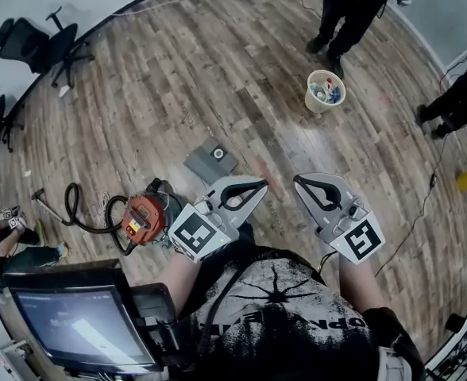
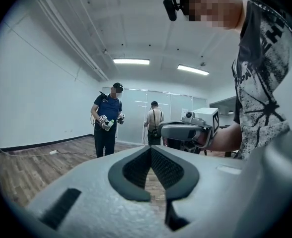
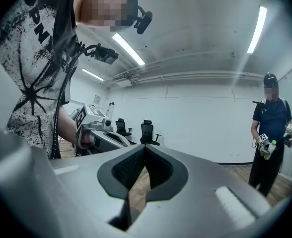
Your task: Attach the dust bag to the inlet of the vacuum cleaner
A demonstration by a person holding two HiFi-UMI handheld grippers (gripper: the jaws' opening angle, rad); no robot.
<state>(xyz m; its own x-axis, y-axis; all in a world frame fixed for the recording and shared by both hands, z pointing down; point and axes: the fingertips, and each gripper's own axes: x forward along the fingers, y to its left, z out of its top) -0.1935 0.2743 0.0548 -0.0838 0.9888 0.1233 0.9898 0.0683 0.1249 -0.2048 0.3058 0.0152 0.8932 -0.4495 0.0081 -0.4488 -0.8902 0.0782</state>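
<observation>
Jaws on your left gripper (image 2: 150,151) were pressed together with nothing between them. Same on your right gripper (image 3: 144,151): closed, empty. You held both side by side in front of your chest, roughly level, tips pointing away from you, clear of the wooden floor (image 1: 218,70).

Dust bag (image 1: 211,159), a flat grey piece with a square collar, lay on the floor ahead of you; in the head view it sat just beyond the left gripper's tips. Vacuum cleaner (image 1: 144,217), orange-red body, stood on the floor to your left, near the bag, with its black hose (image 1: 79,209) looping off further left. Neither gripper touched bag or vacuum.

Bucket (image 1: 325,91) of small items stood further out, near a standing person (image 1: 349,10). Office chairs (image 1: 47,42) were by the far wall, and a monitor (image 1: 79,324) was at your lower left.
</observation>
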